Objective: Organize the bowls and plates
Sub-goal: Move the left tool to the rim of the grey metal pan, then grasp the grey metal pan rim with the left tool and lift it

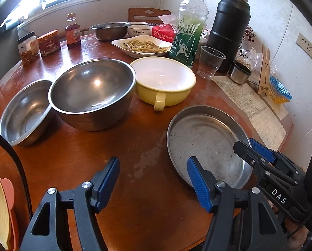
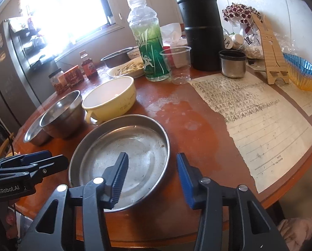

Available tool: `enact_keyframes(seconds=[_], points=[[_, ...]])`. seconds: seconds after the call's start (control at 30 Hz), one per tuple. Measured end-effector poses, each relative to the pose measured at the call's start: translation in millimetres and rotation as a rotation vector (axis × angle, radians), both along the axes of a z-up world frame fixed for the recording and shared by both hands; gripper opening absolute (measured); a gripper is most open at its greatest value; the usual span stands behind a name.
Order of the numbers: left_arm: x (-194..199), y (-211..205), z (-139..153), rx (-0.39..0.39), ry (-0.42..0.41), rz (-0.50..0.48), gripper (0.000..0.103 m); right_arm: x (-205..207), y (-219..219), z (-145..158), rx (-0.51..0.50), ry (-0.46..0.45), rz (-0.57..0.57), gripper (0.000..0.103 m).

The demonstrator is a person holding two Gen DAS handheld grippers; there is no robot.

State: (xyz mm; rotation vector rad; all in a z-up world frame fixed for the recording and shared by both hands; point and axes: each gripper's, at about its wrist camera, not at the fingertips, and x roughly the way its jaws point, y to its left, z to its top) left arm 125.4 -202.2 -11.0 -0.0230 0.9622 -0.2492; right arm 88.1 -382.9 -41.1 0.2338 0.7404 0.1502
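A shallow round metal plate [image 1: 206, 144] [image 2: 122, 156] lies on the brown round table near its front edge. A large steel bowl [image 1: 92, 93] [image 2: 61, 115] stands behind it, with a smaller steel bowl [image 1: 24, 113] [image 2: 31, 132] to its left. A yellow handled bowl [image 1: 163, 81] [image 2: 110, 100] stands to the right of the large one. My left gripper [image 1: 153, 179] is open and empty, its right finger over the plate's near rim. My right gripper [image 2: 152, 179] is open and straddles the plate's right rim; it also shows in the left wrist view [image 1: 250, 146].
At the back stand a white dish of food [image 1: 143, 47], a steel bowl [image 1: 110, 30], a white bowl [image 1: 139, 29], jars, a sauce bottle [image 1: 72, 31], a green drink bottle [image 2: 149, 41], a plastic cup [image 2: 177, 64], a black thermos [image 2: 199, 23] and its steel cap [image 2: 232, 63]. Written paper [image 2: 254, 121] covers the right side.
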Motion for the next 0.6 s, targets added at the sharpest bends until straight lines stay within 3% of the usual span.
enact_keyframes(seconds=[0.23,0.4,0.5,0.57,0.6], points=[[9,-6,-16,-0.018,0.070,0.001,0.066,3,2,-8,-0.036,0.005,-0.009,0.036],[11,-12,-17,0.005,0.032,0.007,0.064,3,6,-8,-0.060,-0.008,-0.016,0.035],[8,-22,-18,0.031,0.001,-0.013,0.049,4,11,-9,-0.077,-0.014,-0.010,0.034],[8,-29,-18,0.032,-0.017,-0.032,0.033,4,14,-8,-0.093,-0.019,-0.013,0.034],[7,-33,-18,0.036,-0.022,-0.045,0.031,5,16,-9,-0.091,-0.017,-0.009,0.033]])
